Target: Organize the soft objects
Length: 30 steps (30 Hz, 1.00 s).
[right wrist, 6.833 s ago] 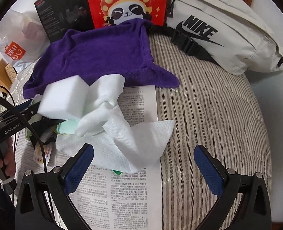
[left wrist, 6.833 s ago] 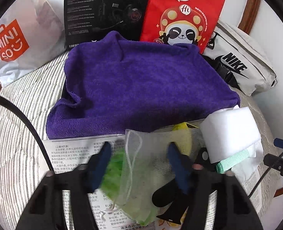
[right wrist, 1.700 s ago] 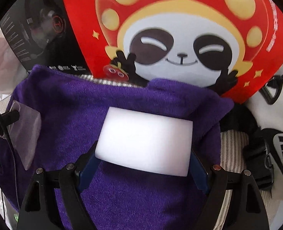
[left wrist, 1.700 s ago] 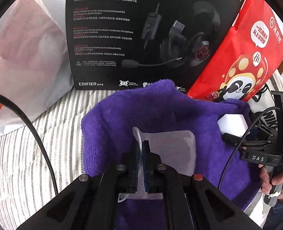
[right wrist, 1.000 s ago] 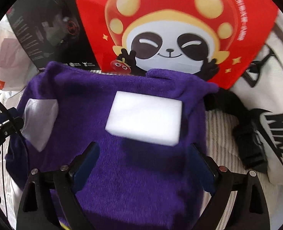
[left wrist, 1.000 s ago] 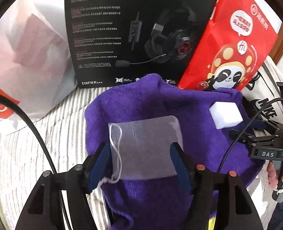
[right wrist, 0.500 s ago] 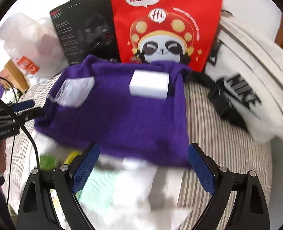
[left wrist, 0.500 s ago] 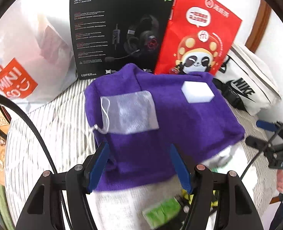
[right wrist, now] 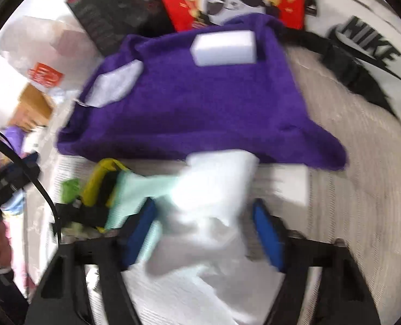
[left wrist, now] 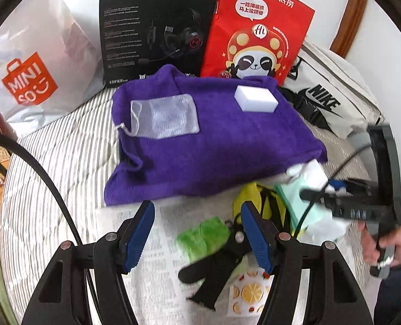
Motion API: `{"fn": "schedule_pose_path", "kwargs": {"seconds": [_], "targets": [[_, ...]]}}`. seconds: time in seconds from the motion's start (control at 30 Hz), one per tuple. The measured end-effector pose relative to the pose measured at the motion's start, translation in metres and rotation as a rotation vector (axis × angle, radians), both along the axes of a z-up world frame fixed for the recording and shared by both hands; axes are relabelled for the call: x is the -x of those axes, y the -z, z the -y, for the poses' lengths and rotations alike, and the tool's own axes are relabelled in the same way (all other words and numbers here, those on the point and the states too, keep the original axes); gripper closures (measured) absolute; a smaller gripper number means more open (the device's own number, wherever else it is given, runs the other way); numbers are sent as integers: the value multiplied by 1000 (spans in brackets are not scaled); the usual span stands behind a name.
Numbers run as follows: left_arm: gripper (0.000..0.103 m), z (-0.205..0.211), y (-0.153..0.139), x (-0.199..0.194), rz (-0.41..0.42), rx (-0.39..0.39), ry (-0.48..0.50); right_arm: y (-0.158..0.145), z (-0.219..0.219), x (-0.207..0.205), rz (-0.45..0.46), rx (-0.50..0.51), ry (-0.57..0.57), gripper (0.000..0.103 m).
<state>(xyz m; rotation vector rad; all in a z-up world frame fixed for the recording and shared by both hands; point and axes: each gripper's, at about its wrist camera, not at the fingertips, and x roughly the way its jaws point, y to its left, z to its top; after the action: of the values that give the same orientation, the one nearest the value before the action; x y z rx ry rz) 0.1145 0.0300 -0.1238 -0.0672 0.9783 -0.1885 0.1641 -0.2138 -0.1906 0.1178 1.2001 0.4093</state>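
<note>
A purple towel (left wrist: 214, 146) lies on the striped bed, with a white mesh pouch (left wrist: 163, 115) and a white sponge block (left wrist: 256, 99) resting on it. They show too in the blurred right wrist view: towel (right wrist: 200, 113), pouch (right wrist: 116, 84), sponge (right wrist: 224, 48). My left gripper (left wrist: 197, 233) is open above the newspaper, just short of a green cloth (left wrist: 204, 237). My right gripper (right wrist: 203, 230) is open with its fingers either side of crumpled white tissue (right wrist: 211, 197), next to a mint cloth (right wrist: 138, 192).
A yellow-and-black item (left wrist: 257, 197) and black pliers (left wrist: 222, 260) lie on the newspaper (left wrist: 157, 270). A Miniso bag (left wrist: 32, 81), headset box (left wrist: 157, 29), red panda bag (left wrist: 254, 32) and Nike bag (left wrist: 333, 100) line the back.
Both grippers let go of the pouch and sponge on the towel and pulled back toward the newspaper. The right one has dropped down over the white tissue.
</note>
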Motion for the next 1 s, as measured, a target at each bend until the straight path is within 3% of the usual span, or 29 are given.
{"fn": "schedule_pose_path", "kwargs": {"seconds": [0.07,0.17,0.43,0.73,0.8,0.9,0.93,1.0], "targets": [[39,-2,3,7,-6,-5,-8,-1,-4,-2,-4,-8,-14,74],[39,-6,7,15,-15,-7,-15,-14,-6,5,37,7,-23,80],[39,-9,19,32,-28,7,-11,-56,7,23,119,-19,-14,83],[36,5,24,48,-18,33,74,-83,30,39,169,-36,33,83],[36,12,28,45,-20,15,89,-83,34,43,168,-30,41,83],[37,25,37,40,-22,-80,101,-82,42,53,162,-22,59,83],[38,27,40,40,-26,-110,104,-80,46,58,160,-26,68,83],[57,30,47,41,-32,-148,113,-78,51,63,155,-29,79,83]]}}
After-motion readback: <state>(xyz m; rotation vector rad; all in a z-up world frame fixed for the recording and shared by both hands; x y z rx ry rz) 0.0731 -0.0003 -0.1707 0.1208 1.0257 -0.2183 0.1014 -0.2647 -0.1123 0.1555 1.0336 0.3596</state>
